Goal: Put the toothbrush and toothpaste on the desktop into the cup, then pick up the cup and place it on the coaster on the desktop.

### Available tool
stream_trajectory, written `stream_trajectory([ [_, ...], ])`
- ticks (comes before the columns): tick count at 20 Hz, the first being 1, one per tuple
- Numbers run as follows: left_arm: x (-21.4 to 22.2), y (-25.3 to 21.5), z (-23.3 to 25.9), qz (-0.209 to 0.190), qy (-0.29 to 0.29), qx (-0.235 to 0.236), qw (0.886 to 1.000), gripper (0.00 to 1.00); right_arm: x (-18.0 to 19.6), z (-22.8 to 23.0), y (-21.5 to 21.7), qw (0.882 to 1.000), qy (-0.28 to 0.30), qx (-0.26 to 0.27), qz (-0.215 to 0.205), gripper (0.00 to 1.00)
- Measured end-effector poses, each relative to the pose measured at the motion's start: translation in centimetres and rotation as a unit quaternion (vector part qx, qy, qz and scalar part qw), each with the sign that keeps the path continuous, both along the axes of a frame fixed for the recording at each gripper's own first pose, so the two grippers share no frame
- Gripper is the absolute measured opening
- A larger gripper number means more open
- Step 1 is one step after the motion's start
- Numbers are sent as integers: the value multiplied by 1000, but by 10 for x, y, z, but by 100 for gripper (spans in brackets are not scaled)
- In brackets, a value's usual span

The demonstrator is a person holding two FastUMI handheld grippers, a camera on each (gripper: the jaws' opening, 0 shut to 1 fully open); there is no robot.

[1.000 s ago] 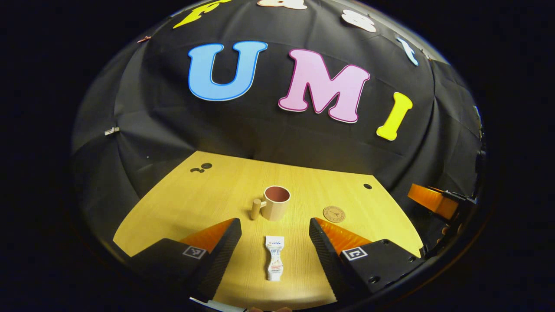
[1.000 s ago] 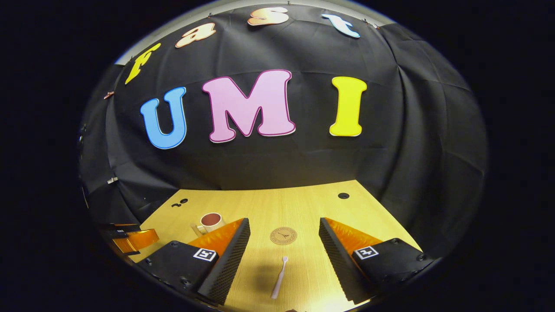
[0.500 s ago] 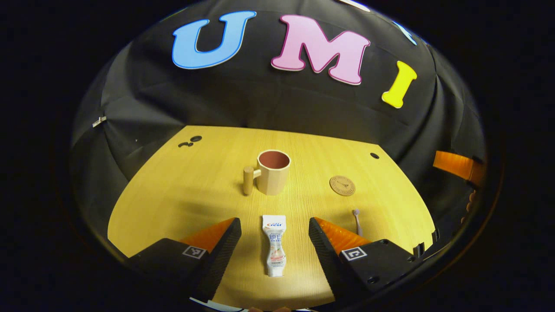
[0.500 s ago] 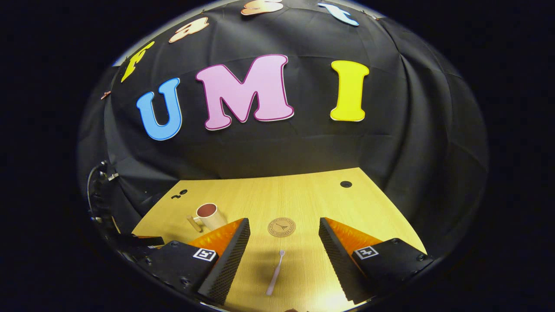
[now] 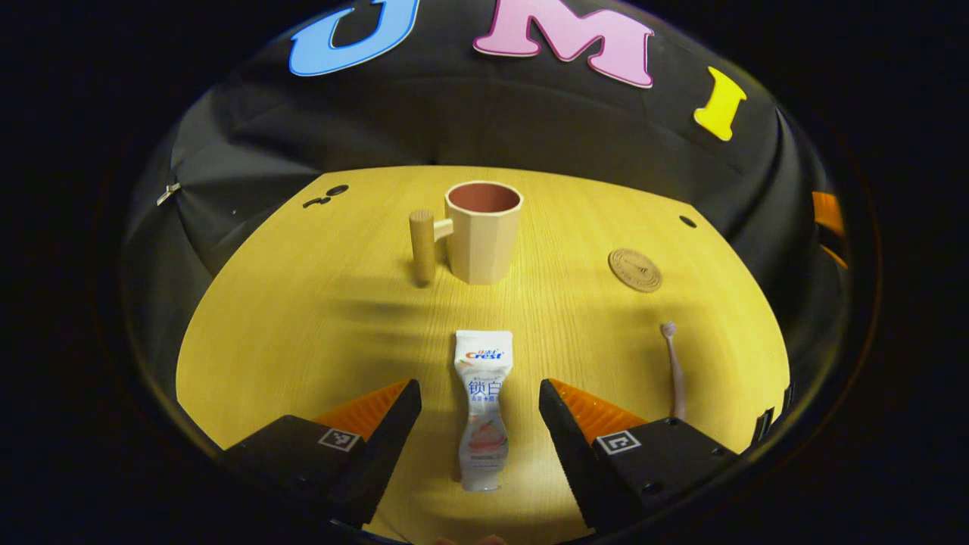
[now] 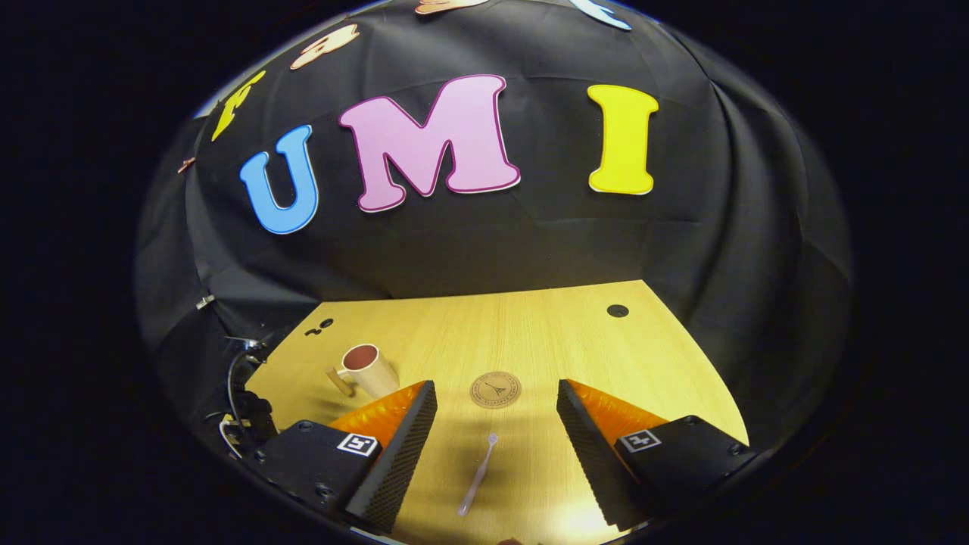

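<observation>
Toothpaste (image 5: 481,409) lies between left gripper's (image 5: 480,405) spread jaws.

left gripper view: low, near toothpaste (image 5: 482,409), facing wall | right gripper view: higher, farther | shared: cup (image 5: 483,232), coaster (image 6: 495,390), toothbrush (image 6: 477,474)

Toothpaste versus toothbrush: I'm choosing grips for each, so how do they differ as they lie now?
The toothpaste is a wide, flat, printed tube; the toothbrush is a thin, plain stick. The toothpaste lies between the left gripper fingers, the toothbrush between those of the right gripper. Both lie flat on the desktop, untouched, pointing roughly away from the grippers.
</observation>
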State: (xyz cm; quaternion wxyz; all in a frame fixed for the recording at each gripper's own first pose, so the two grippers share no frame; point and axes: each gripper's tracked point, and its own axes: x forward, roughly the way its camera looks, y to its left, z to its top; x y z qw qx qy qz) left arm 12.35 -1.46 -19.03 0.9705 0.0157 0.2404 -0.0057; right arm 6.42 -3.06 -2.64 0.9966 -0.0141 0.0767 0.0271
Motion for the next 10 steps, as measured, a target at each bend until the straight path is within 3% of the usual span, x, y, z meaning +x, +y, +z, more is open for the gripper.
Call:
stream_trajectory([
  [10, 16, 8, -36, 13, 35, 21, 999, 97, -17, -36, -24, 999, 36, -4, -16, 98],
])
